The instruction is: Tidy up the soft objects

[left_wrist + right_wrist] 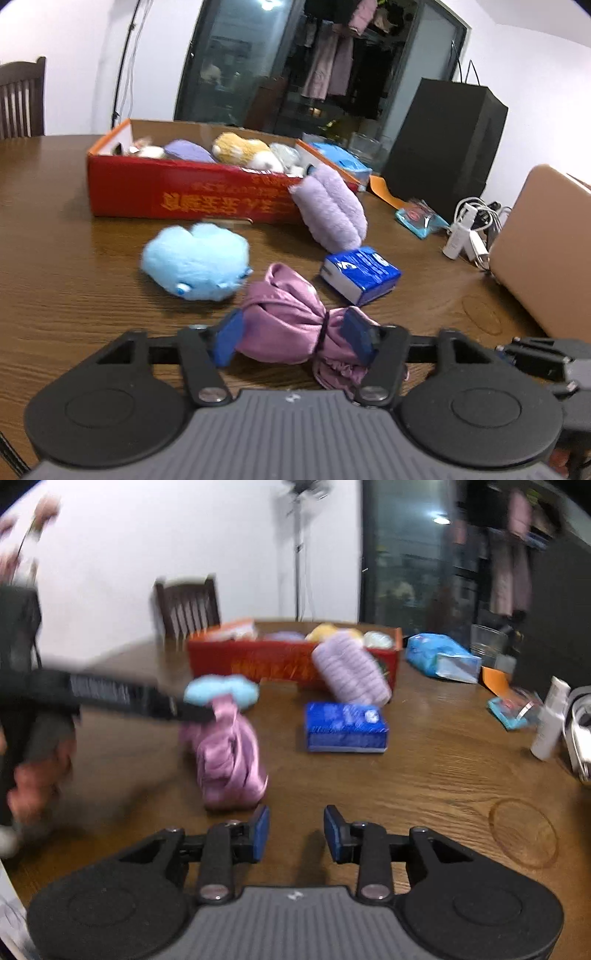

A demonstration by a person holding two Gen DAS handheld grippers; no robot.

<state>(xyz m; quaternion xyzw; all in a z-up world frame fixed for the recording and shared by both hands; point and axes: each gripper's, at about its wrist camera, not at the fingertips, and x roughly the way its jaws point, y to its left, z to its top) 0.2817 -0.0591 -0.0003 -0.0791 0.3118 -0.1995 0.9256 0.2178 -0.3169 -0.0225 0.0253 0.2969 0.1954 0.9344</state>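
Pink satin bundle (284, 325) sits clamped in your left hand-held gripper (293, 338); right hand-held gripper (296, 832) empty w/ jaws apart — lift straight, carry to red box (192, 192) at 11 o'clock.

Box (192, 195) is sitting toward the table's (55, 258) far side, plush toys (240, 149) lying inside it. Ribbed plush (328, 210) is leaning against the box's front right corner. Round plush (195, 262) is lying on the table in front of the box, left of the ribbed one. Tissue pack (360, 275) is lying just in front of the ribbed plush. Cloth bundle (291, 321) is sitting nearest, between round plush and tissue pack, and between the left gripper's (295, 339) fingers. Right gripper (296, 832) is hovering over bare table, right of the bundle. Chair (186, 603) is standing behind the table.
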